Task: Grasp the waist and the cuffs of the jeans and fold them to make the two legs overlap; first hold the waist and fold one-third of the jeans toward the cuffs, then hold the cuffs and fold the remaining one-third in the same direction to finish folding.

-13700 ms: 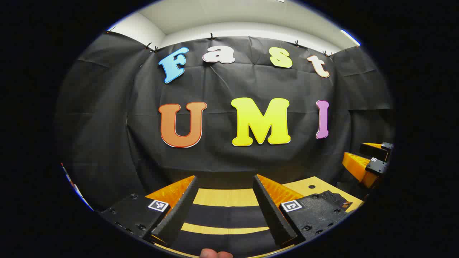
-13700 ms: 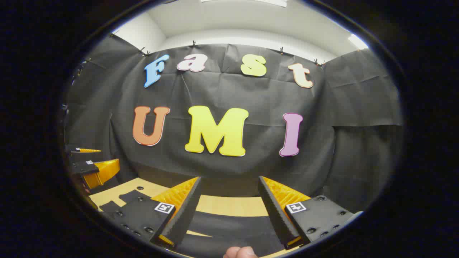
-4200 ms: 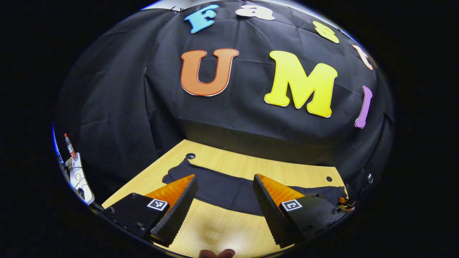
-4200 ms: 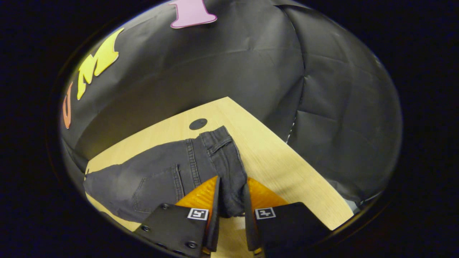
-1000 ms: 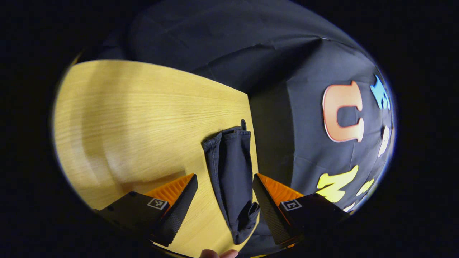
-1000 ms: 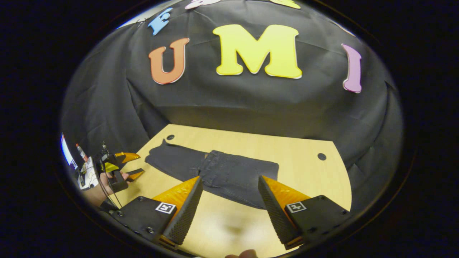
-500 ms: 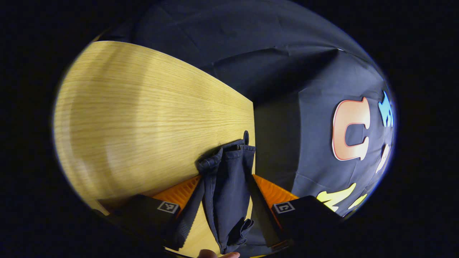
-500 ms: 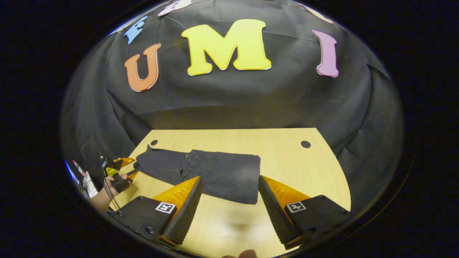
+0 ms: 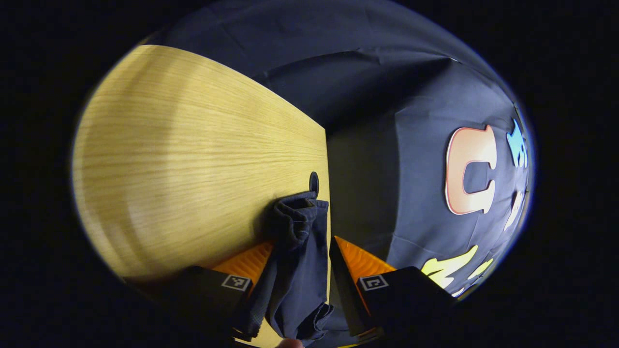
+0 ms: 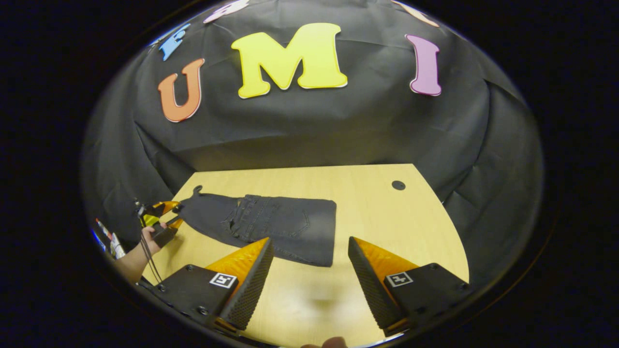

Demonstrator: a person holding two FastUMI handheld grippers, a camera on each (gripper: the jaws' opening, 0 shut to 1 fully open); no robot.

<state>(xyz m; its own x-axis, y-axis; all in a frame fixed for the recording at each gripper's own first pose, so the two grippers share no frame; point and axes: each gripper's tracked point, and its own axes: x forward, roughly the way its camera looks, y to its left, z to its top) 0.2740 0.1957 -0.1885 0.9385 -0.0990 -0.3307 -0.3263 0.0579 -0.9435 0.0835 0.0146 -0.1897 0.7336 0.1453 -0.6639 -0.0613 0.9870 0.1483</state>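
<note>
Dark grey jeans (image 10: pixel 271 224) lie on the wooden table (image 10: pixel 382 217), legs overlapped and the waist third folded over toward the cuffs. In the left gripper view the cuffs (image 9: pixel 295 217) are bunched between my left gripper's (image 9: pixel 301 244) fingers, which press on the cloth from both sides near the table's edge. The right gripper view shows that left gripper (image 10: pixel 167 220) at the jeans' left end, held by a hand (image 10: pixel 150 241). My right gripper (image 10: pixel 309 285) stands open over bare table in front of the jeans' folded edge, holding nothing.
A round cable hole (image 10: pixel 398 185) is at the table's far right, and another hole (image 9: pixel 314 182) sits just beyond the cuffs. Black cloth walls close in the table on its back and sides. Bare wood (image 9: pixel 193 159) stretches beyond the cuffs.
My left gripper's fingers closed in on the cuffs, and the cloth bunched up between them. My right gripper, open, drew back a little from the folded jeans.
</note>
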